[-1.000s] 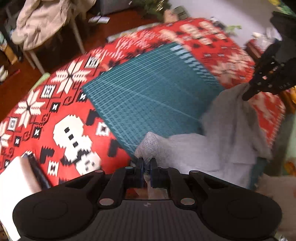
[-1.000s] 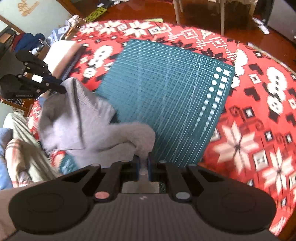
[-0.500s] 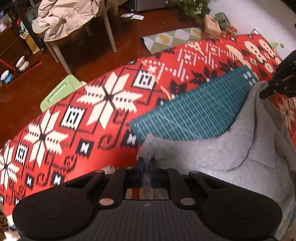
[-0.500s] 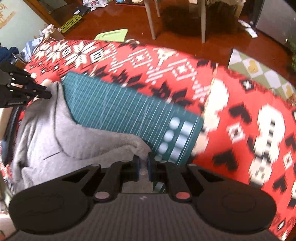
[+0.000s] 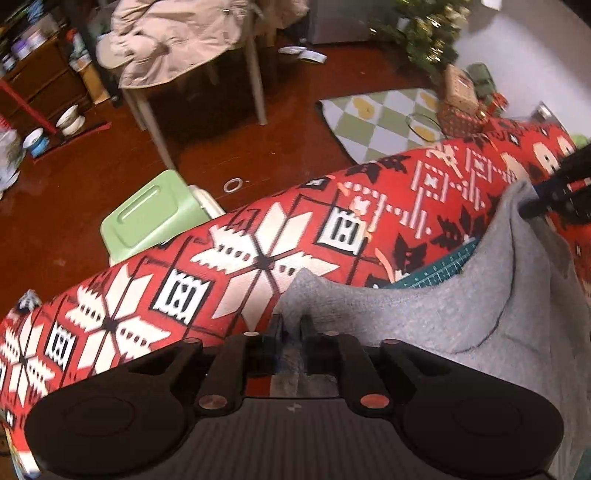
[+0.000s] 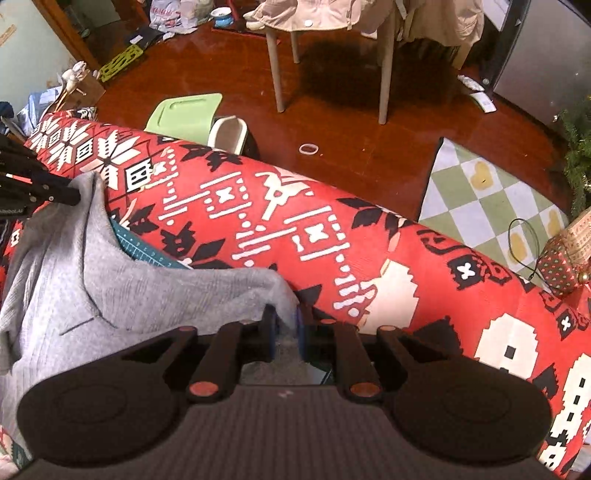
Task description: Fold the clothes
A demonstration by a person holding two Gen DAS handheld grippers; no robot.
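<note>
Left wrist view
Left tongs (image 5: 291, 325): clenching a corner of the grey garment (image 5: 461, 314), fingers close together with cloth between them.
Grey garment: hanging stretched from the left tongs across to the right tongs (image 5: 532, 212), sagging in the middle, covering most of the green cutting mat (image 5: 439, 271).
Right tongs: gripping the garment's far upper corner at the right edge of the picture.
Desk (image 5: 258, 258): lying under a red cloth with white snowflake and black patterns, carrying the mat.
Floor (image 5: 74, 192): showing beyond the desk, with a light green lid (image 5: 151, 218), a checkered rug (image 5: 384, 122) and a chair (image 5: 177, 48) draped with a beige coat.

Right wrist view
Right tongs (image 6: 284, 325): clenching the other corner of the grey garment (image 6: 110, 295), cloth pinched between the blue-edged fingers.
Grey garment: spreading leftward and up to the left tongs (image 6: 70, 195), which are holding its far corner.
Cutting mat (image 6: 144, 251): peeking out as a small green wedge behind the garment's top edge.
Desk (image 6: 332, 229): running diagonally under the red patterned cloth.
Floor (image 6: 332, 122): lying behind, with the green lid (image 6: 184, 114), the checkered rug (image 6: 491, 206) and chair (image 6: 332, 22) legs.
</note>
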